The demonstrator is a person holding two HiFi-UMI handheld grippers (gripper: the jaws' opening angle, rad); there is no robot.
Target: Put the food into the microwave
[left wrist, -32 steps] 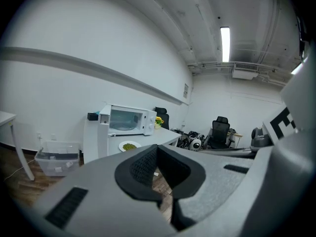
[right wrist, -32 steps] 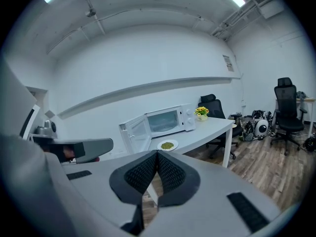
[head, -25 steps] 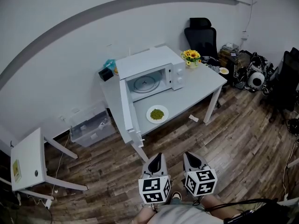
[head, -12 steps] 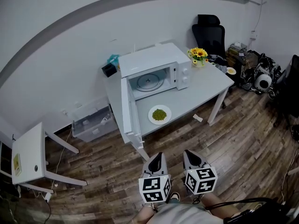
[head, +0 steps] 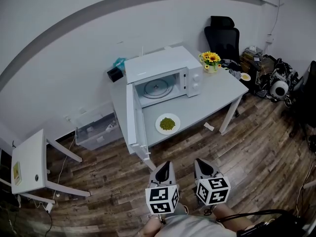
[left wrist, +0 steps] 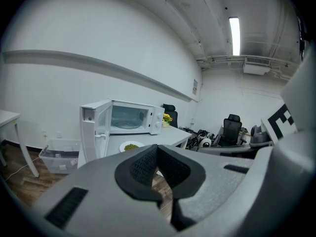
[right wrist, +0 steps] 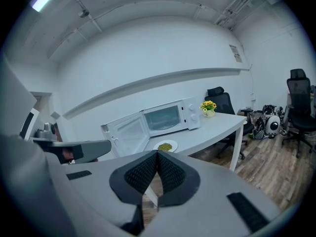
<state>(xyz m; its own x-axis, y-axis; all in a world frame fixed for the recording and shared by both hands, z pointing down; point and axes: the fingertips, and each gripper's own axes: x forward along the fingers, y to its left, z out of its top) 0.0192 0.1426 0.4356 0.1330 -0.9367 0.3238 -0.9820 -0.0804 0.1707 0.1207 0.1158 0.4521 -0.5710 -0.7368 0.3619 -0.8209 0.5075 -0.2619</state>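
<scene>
Head view: the plate of food [head: 167, 124] lies on the table [head: 219, 90], at 6 o'clock from the microwave [head: 160, 65], whose door stands open. Left gripper view: the left gripper [left wrist: 157, 150] has its jaws clenched on nothing. Right gripper view: the right gripper [right wrist: 157, 158] has its jaws clenched too, also empty.

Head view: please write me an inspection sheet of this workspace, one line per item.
Surface: white table, mostly bare.
Job's things: microwave, door open; plate of green food on the table before it.
Clutter: flowers, black box.
Grippers: left gripper and right gripper above the floor, fingers together, nothing held.
Cables: dark cable low beside the right gripper.
Surroundings: office chair, plastic bin, wooden floor.
</scene>
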